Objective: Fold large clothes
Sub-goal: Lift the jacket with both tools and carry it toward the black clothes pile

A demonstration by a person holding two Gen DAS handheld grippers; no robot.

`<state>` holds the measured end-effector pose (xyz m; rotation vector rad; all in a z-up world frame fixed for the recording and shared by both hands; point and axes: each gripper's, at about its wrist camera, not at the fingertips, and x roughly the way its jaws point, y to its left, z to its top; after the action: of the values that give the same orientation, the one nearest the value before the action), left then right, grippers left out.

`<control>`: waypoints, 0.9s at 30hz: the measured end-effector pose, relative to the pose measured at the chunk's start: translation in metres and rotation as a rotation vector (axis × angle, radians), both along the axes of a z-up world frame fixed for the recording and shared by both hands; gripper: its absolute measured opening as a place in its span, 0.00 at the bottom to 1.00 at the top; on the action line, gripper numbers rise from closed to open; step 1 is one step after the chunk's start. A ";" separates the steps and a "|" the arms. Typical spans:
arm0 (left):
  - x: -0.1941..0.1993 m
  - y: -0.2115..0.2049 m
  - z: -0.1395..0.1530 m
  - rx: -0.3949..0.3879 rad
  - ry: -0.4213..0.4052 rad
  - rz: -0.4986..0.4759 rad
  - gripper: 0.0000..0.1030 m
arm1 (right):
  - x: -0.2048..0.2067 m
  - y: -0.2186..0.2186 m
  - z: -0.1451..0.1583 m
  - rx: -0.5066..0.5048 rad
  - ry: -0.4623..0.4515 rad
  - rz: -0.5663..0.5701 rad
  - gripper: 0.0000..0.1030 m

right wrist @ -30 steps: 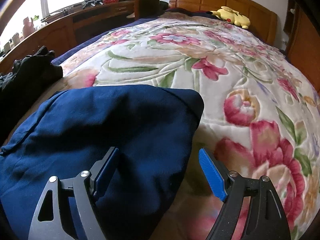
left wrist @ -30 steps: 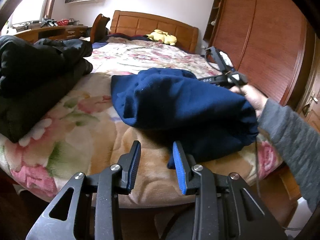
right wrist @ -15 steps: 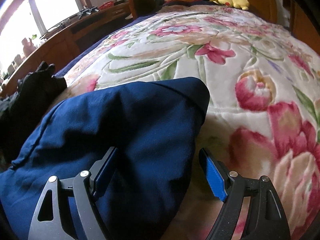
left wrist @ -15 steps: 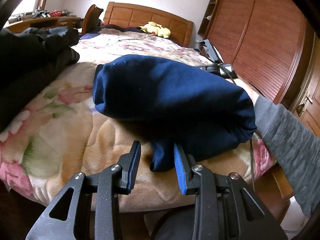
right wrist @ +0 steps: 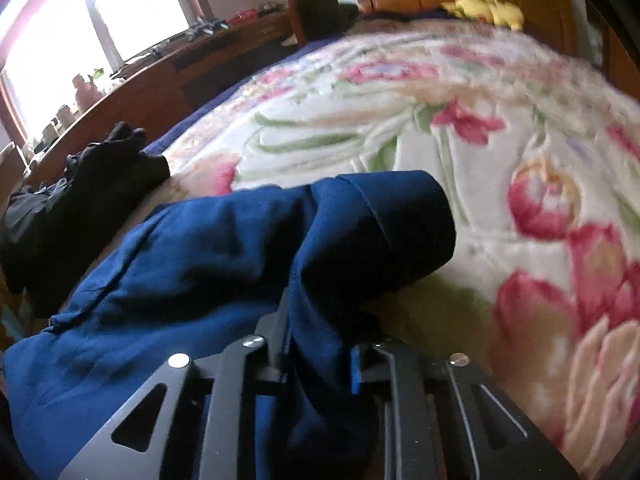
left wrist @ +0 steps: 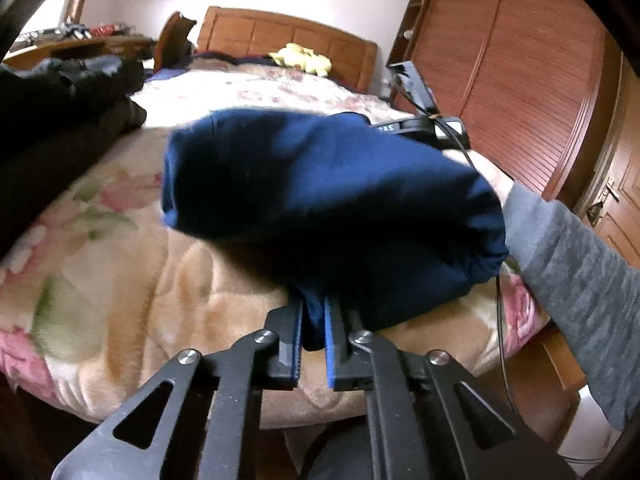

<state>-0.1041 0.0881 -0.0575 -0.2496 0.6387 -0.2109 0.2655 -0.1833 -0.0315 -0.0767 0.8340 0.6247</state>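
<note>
Between the fingers of the left gripper [left wrist: 313,322] sat a hanging fold of the blue garment [left wrist: 332,200], the jaws nearly together and pinching it at its lower near edge. From that pinch the cloth rose into a rounded bundle, partly lifted off the floral blanket [left wrist: 120,272], shadow beneath it. At the right gripper [right wrist: 316,344] the jaws were likewise drawn in on a ridge of the same blue garment [right wrist: 224,264], cloth bunched between the two fingers and spilling over the gripper body. Left of that ridge the garment lay slack and creased on the floral blanket [right wrist: 500,152]; a thick rolled end stood just ahead of the jaws. Seen from the left wrist, the right gripper [left wrist: 420,128] was mostly hidden behind the bundle, with a grey sleeve [left wrist: 580,280] trailing back from it. Dark clothes [left wrist: 60,120] were heaped well apart at the left edge of the bed. Yellow plush toy [right wrist: 486,10] lay by the wooden headboard [left wrist: 288,40].
</note>
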 end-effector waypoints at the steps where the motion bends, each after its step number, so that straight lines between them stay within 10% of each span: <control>1: -0.002 0.001 0.003 0.000 -0.015 0.009 0.08 | -0.005 -0.001 0.008 0.009 -0.042 -0.009 0.14; 11: -0.011 0.036 0.057 0.056 -0.198 0.140 0.06 | -0.067 0.010 0.100 0.056 -0.397 0.004 0.12; 27: 0.018 0.184 0.165 0.266 -0.355 0.360 0.06 | -0.072 0.142 0.195 0.047 -0.576 0.069 0.12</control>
<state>-0.0864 0.2717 0.1071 -0.0639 0.2570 0.1747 0.1932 -0.0416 0.1639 -0.2316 0.2602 0.6421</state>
